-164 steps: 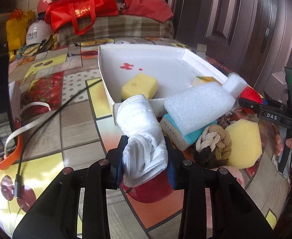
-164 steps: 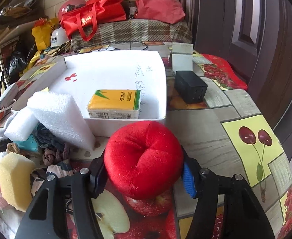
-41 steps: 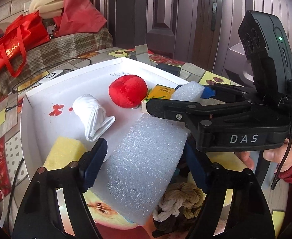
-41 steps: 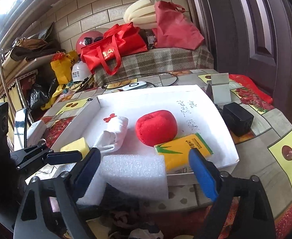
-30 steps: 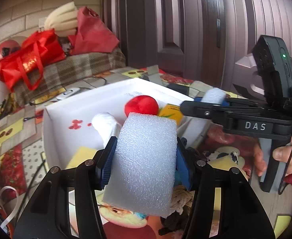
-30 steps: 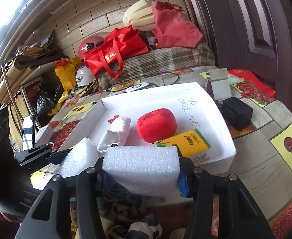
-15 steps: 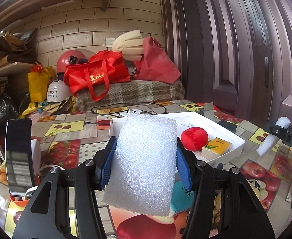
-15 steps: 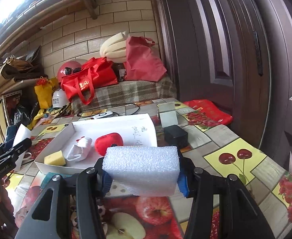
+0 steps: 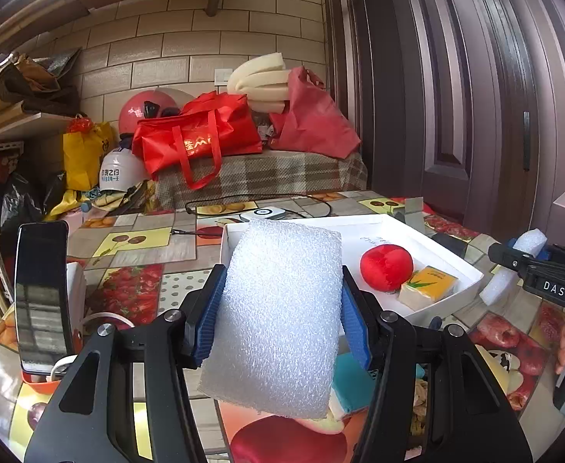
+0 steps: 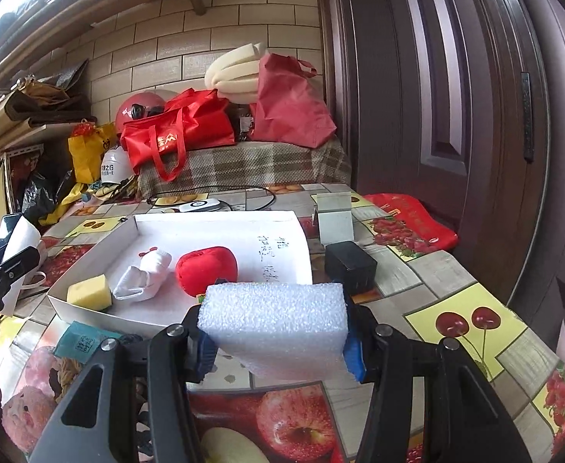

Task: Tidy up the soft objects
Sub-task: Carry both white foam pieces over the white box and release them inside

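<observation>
Now that both foam blocks have been lifted off the counter [image 10: 456,297], the left tongs [image 9: 280,314] grip one white foam block [image 9: 278,320] and the right tongs [image 10: 276,332] the other [image 10: 274,324], both poised near the white tray [image 10: 220,239]. Tray holds: red plush apple [image 10: 207,270], rolled white sock [image 10: 143,277], yellow sponge [image 10: 89,290], probably a tissue pack [image 9: 429,287].
</observation>
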{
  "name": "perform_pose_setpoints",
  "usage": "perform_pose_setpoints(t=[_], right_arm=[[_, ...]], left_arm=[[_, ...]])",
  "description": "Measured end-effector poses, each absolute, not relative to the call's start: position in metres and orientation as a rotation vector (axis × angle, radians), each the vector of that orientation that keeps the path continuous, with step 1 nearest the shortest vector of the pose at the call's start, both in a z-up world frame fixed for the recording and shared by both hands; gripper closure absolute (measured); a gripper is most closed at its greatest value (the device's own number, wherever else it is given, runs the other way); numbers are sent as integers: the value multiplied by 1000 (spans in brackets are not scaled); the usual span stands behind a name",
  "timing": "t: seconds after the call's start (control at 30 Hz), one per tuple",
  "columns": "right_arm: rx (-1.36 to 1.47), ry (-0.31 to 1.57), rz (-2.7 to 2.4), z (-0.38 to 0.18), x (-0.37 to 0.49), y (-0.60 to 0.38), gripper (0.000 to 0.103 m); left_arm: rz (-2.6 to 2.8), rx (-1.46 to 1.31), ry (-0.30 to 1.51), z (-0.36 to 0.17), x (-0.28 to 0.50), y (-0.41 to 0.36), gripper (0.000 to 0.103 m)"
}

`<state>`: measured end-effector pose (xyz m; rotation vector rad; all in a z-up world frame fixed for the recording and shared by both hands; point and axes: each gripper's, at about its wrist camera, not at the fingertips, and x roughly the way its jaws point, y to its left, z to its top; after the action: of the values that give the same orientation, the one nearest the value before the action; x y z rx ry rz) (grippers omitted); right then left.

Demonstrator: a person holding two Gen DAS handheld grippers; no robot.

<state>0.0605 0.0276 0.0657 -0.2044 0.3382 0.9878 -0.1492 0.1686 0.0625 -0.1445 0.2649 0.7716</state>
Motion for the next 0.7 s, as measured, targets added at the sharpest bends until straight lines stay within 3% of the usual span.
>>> perform_pose_setpoints(t=[0.7], right_arm=[[-245, 330, 1016, 64, 56, 80, 50]], left_arm=[[839, -175, 318, 60, -114, 206, 48]])
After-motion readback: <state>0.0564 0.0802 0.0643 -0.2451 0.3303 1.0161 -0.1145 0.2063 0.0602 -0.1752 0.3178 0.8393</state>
